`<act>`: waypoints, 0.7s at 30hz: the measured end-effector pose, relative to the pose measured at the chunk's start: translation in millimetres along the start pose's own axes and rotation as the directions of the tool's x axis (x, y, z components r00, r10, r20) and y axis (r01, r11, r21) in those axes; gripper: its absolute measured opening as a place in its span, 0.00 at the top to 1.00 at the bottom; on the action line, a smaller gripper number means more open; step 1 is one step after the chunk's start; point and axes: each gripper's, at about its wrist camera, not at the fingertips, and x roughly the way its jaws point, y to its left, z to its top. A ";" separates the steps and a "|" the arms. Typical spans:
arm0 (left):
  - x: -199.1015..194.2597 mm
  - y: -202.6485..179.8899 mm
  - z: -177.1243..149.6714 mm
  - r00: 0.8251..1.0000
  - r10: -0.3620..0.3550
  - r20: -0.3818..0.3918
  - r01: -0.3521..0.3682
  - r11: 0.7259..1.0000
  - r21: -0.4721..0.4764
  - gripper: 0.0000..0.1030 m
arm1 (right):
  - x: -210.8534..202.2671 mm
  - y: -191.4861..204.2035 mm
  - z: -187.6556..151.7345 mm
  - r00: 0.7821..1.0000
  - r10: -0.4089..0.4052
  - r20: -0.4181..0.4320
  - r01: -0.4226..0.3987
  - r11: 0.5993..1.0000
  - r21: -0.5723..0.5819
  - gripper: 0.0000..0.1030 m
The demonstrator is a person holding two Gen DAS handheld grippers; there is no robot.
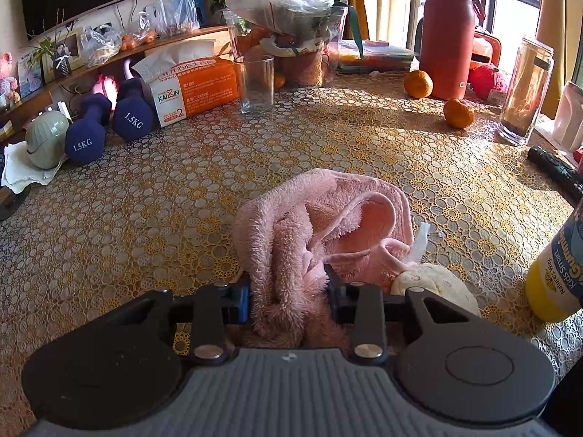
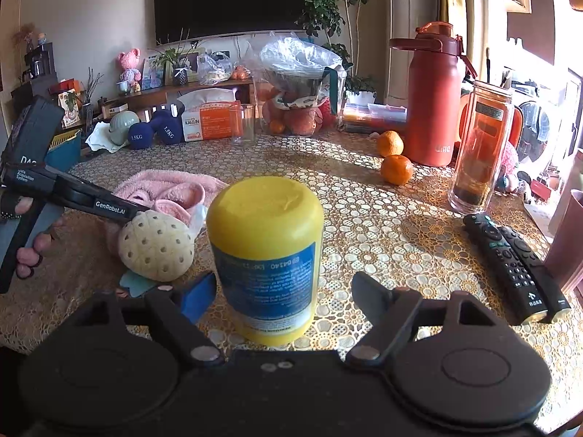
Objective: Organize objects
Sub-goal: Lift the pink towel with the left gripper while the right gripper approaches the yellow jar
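1. Left wrist view: my left gripper [image 1: 288, 293] is clamped on a bunched fold of the pink fleece cloth [image 1: 320, 218]; both pads press into the pile, fabric bulging out between and above them.
2. Cloth lies crumpled on the patterned tablecloth [image 1: 145, 189], mid-table, nearer my side. Its far edge is rounded and free, with bare table beyond it.
3. Just right of my left gripper: a cream dimpled ball [image 1: 433, 284] touching the cloth's near-right edge, a white tag poking up beside it.
4. Further right, the yellow bottle [image 1: 554, 276] stands upside down, clear of the ball but close.
5. Right wrist view: my right gripper [image 2: 280, 291] is spread wide around that yellow bottle [image 2: 266, 255]. The fingers flank it on both sides; visible gaps on each side, so no grip.
6. Bottle sits on its cap end, blue label inverted, upright, near the front of the table.
7. Open room: wide clear strip across the table centre, from the cloth out to the drinking glass [image 1: 257, 83] and tissue box [image 1: 193, 83].
8. Left edge crowded: two blue dumbbells [image 1: 105, 127] and a pale green egg-shaped thing [image 1: 45, 138] on paper.
9. Right side: two oranges [image 2: 395, 158], red flask [image 2: 433, 102], clear tumbler [image 2: 481, 145], and two remotes [image 2: 513, 266] lying near the table's right edge.
10. My left gripper's body [image 2: 73, 196] shows at the left of the right view, angled down at the cloth, the holding hand [image 2: 27, 255] below it.
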 end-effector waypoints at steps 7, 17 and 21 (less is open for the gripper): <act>-21.7 -9.7 3.9 0.999 0.003 0.043 -0.005 0.999 0.037 0.75 | 6.5 1.8 4.9 1.000 -0.008 0.012 0.008 1.000 -0.014 0.23; -75.9 -31.4 25.4 0.987 -0.088 0.134 0.080 0.995 0.063 0.76 | 9.4 9.0 8.4 1.000 0.008 0.028 -0.006 0.998 -0.057 0.40; -106.1 -46.7 35.4 0.973 -0.158 0.170 0.144 0.985 0.091 0.76 | 9.6 10.6 7.9 0.999 0.010 0.033 -0.008 0.997 -0.071 0.40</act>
